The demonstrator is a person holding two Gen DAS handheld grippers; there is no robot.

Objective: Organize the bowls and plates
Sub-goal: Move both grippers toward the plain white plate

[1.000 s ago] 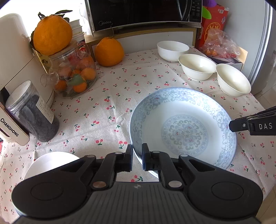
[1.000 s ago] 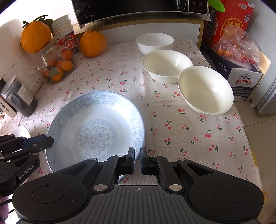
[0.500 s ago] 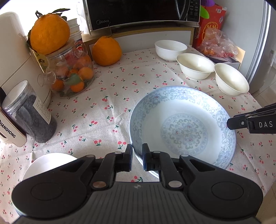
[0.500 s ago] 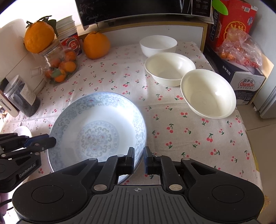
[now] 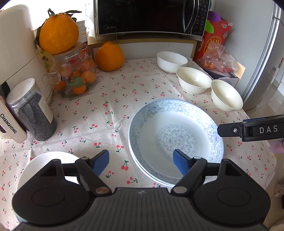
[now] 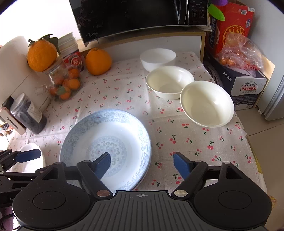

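Observation:
A blue-patterned plate point(image 5: 175, 138) lies stacked on another on the cherry-print cloth point(image 5: 106, 99); it also shows in the right wrist view point(image 6: 106, 147). My left gripper point(image 5: 142, 162) is open and empty over the plate's near left rim. My right gripper point(image 6: 142, 162) is open and empty over its near right rim. Three white bowls stand in a row at the right: far point(image 6: 158, 57), middle point(image 6: 169, 81), near point(image 6: 206, 103). A white plate point(image 5: 48, 163) lies at the near left.
A glass jar of small oranges point(image 5: 74, 76), a dark-filled jar point(image 5: 33, 110), a white appliance point(image 5: 16, 44) and two large oranges point(image 5: 109, 56) stand at the left and back. A microwave point(image 5: 150, 16) sits behind. Boxes point(image 6: 237, 78) stand right of the table.
Both grippers were shut on the blue plate's near rim; both have opened and let it go. The plate lies flat on the stack.

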